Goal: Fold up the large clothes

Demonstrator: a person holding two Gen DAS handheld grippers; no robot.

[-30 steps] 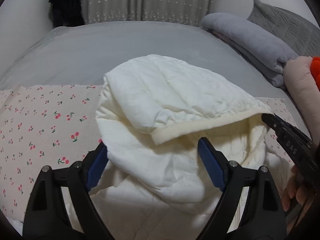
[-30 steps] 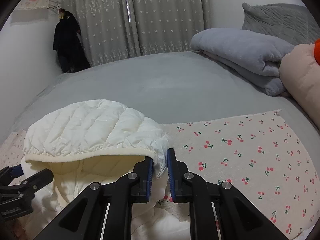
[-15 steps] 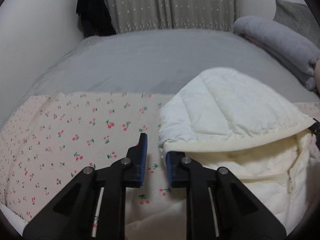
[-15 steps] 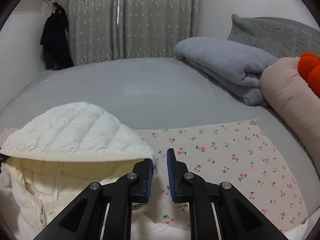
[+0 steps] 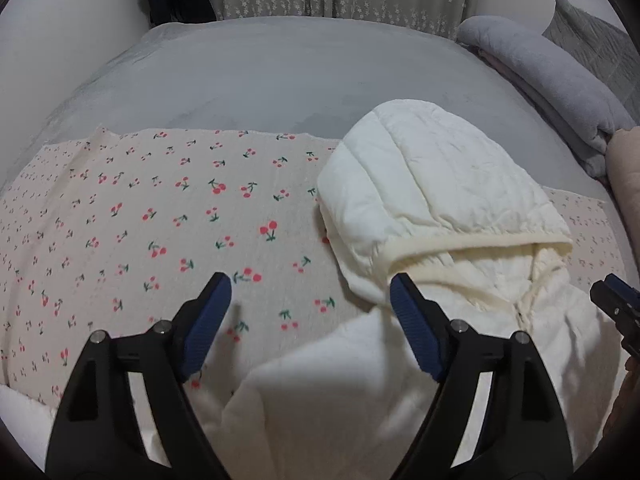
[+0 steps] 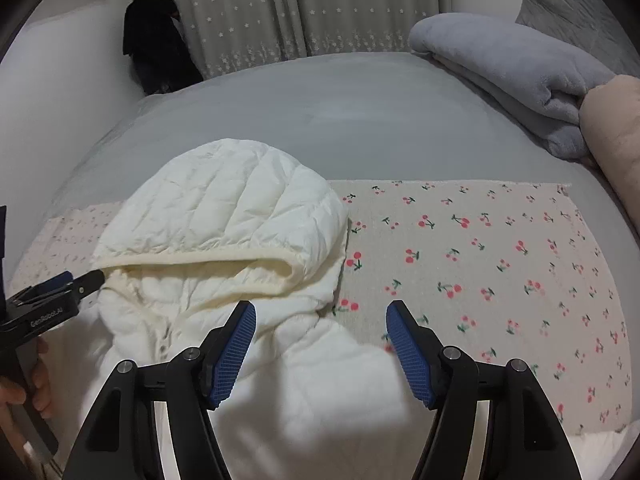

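The cream quilted hooded jacket lay on the cherry-print cloth spread over the grey bed, hood smoothed flat, both the left gripper and right gripper opening empty, the folding apparently barely begun.

Legible marking: "GenRobot.AI", white lettering on black body of left gripper, seen in right wrist view. Nothing else readable.
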